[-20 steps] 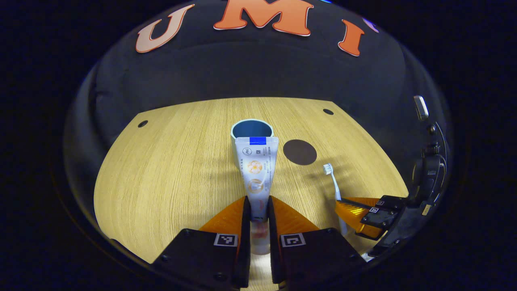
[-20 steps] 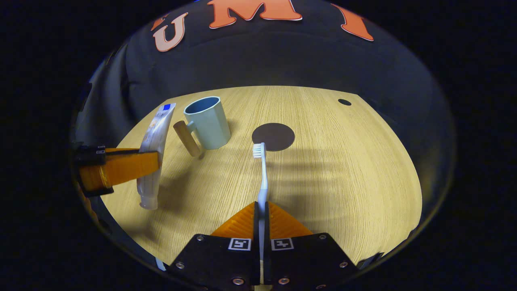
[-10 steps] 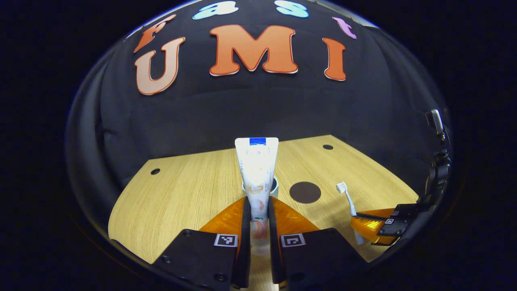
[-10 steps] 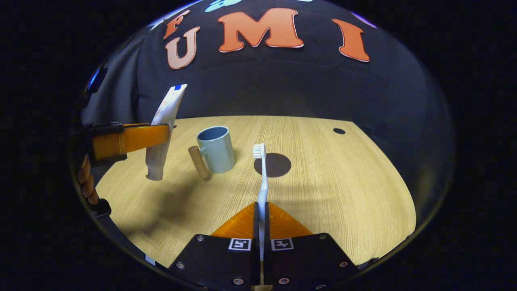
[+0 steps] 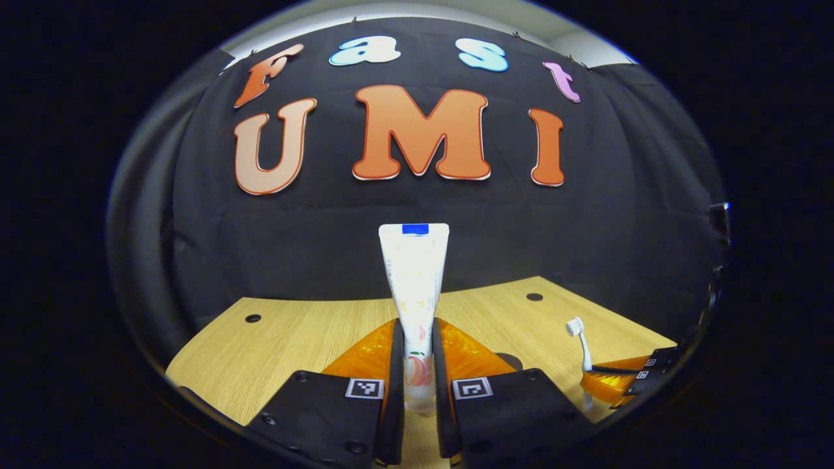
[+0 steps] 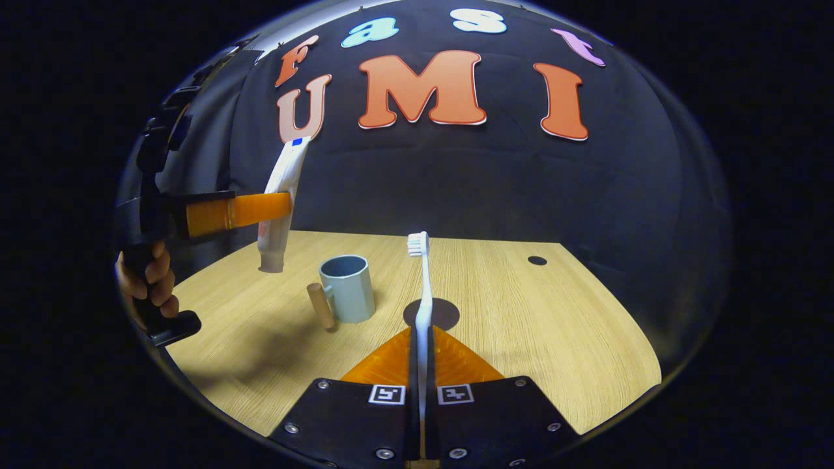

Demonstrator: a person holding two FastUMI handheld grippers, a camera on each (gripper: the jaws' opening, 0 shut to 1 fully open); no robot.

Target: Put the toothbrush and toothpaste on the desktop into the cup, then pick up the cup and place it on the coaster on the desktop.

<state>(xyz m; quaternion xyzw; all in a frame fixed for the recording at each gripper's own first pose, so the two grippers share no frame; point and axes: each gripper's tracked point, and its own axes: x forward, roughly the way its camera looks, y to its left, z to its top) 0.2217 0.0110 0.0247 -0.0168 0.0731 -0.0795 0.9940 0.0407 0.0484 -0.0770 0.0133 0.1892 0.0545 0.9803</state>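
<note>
**Both items lifted, cup waiting below**

Right gripper view shows the change: over the last second both tools have been raised off the desktop (image 6: 521, 312). The left gripper (image 5: 417, 339) is clenched on the toothpaste (image 5: 415, 280), now upright, cap down, above and left of the cup (image 6: 347, 288). The right gripper (image 6: 420, 352) pinches the toothbrush (image 6: 422, 286), bristles up. Dropping each in looks next. One cup, one coaster (image 6: 443, 314) beside it, one toothpaste, one toothbrush, two grippers.

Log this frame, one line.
left gripper: holds toothpaste, lifted | right gripper: holds toothbrush, lifted | cup: empty, off coaster
</note>
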